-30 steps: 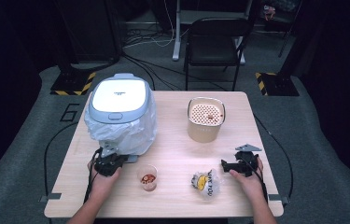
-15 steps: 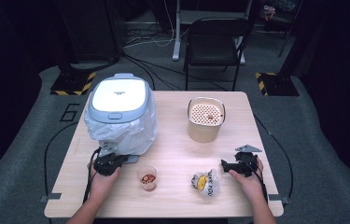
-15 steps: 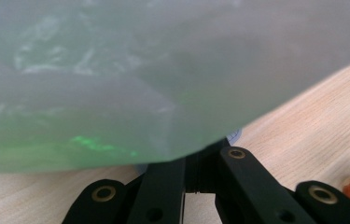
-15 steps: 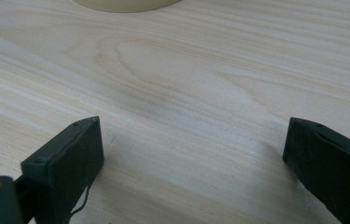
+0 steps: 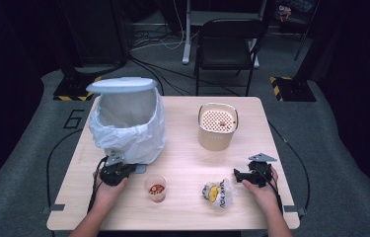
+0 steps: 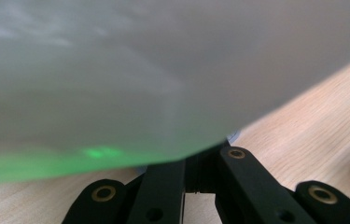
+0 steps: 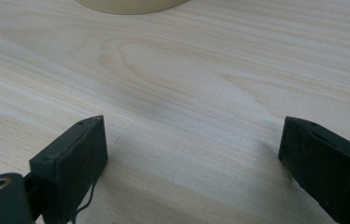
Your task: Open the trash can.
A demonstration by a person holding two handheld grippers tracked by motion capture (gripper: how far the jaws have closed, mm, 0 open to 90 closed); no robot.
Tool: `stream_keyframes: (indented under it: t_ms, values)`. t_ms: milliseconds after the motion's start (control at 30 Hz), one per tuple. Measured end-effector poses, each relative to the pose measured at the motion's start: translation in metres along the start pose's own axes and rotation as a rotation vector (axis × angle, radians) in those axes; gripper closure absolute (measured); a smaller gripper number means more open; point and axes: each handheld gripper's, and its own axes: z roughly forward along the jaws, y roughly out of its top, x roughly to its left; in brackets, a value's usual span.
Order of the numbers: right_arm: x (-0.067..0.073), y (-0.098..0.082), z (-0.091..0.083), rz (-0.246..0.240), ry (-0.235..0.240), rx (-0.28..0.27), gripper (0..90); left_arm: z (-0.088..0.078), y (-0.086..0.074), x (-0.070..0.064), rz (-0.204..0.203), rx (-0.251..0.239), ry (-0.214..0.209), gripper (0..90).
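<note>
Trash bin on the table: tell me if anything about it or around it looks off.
The trash bin's lid stands swung up and open while the left gripper sits shut at its base pedal. Its white liner bag bulges loosely over the sides. A crumpled wrapper lies loose on the table. Nothing is spilled or damaged.

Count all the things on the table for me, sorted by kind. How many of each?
Trash bin with a white bag: 1
Beige container with a holed lid: 1
Small plastic cup: 1
Crumpled wrapper: 1
Claws, left claw and right claw: 2
Total: 6
</note>
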Motion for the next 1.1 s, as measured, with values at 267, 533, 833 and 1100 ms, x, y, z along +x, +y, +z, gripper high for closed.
stream_keyframes:
  t_ms: [267, 533, 833, 1100]
  values:
    - [0.001, 0.0, -0.002, -0.017, 0.016, 0.001, 14.4, 0.001, -0.001, 0.001, 0.001, 0.007, 0.002, 90.0]
    - [0.015, 0.009, -0.011, -0.079, 0.042, 0.04, 17.2, 0.001, 0.0, 0.0, -0.022, 0.006, 0.007, 90.0]
    - [0.03, 0.02, -0.045, -0.062, 0.117, 0.007, 19.4, 0.0, 0.001, 0.0, -0.028, 0.019, 0.002, 90.0]
    - [0.062, 0.019, -0.069, -0.11, 0.177, -0.007, 22.9, 0.0, 0.001, 0.001, -0.023, 0.023, -0.005, 90.0]
